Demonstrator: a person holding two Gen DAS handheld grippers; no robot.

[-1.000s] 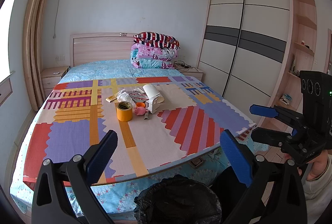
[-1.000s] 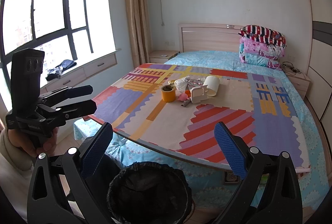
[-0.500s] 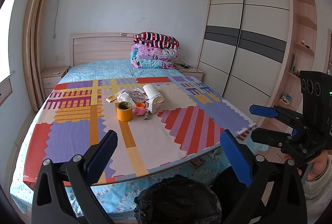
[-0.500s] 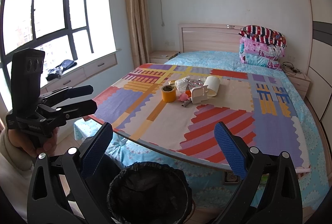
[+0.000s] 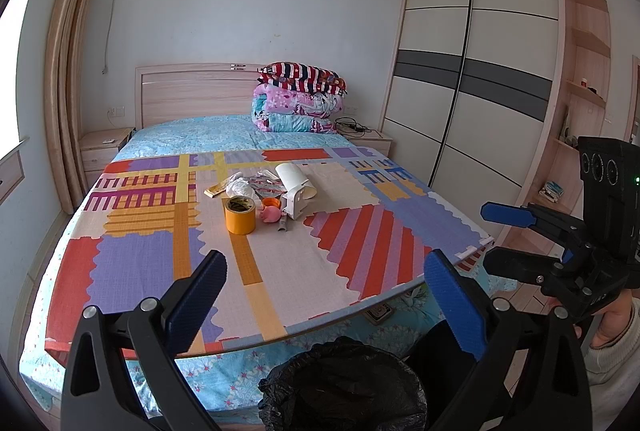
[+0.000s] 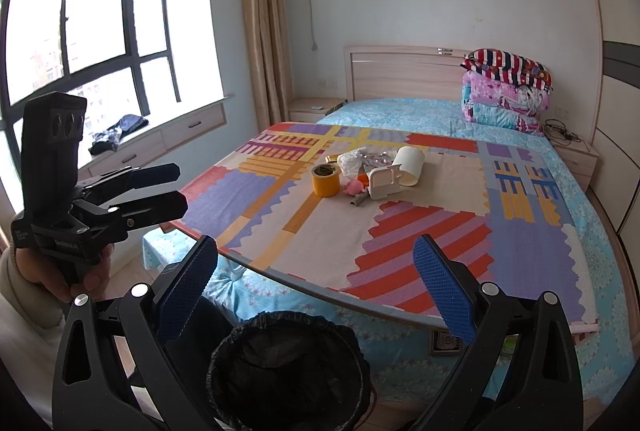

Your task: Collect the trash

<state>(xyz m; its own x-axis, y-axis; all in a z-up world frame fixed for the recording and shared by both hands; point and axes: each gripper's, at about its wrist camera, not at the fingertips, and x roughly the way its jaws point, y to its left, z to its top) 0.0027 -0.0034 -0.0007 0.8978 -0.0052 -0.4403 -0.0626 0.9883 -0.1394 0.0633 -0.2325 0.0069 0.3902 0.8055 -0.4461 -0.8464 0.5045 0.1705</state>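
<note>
Both sets of jaws are spread wide with nothing between them: the left gripper [image 5: 324, 295] and the right gripper [image 6: 316, 285] each hang over the near edge of the bed [image 5: 192, 135], blue pads apart. From the left wrist view you can see the right gripper off to the side, held in a hand [image 5: 608, 323] with a pale sleeve.

The bed fills most of the room, and a big patchwork mat [image 5: 280, 259] in purple, red and orange lies across it, running right out to the near edge. Folded blankets [image 5: 300, 99] are stacked at the head end, by the far right corner. Down on the floor just beside the near edge sits a bin [image 6: 286, 363] lined with a black bag, right under both grippers.

All the trash is bunched up around the middle of the mat, well apart from both grippers. There's an orange tape roll [image 5: 240, 215] standing on the near left of the pile, a white paper cup [image 5: 294, 181] on its side, a small white plastic box [image 5: 295, 205] touching it, a crumpled white wrapper [image 5: 240, 187], a little pink toy [image 5: 270, 214], and some foil packets [image 5: 266, 185] behind, though those are too small to really make out, so maybe wrappers.
</note>
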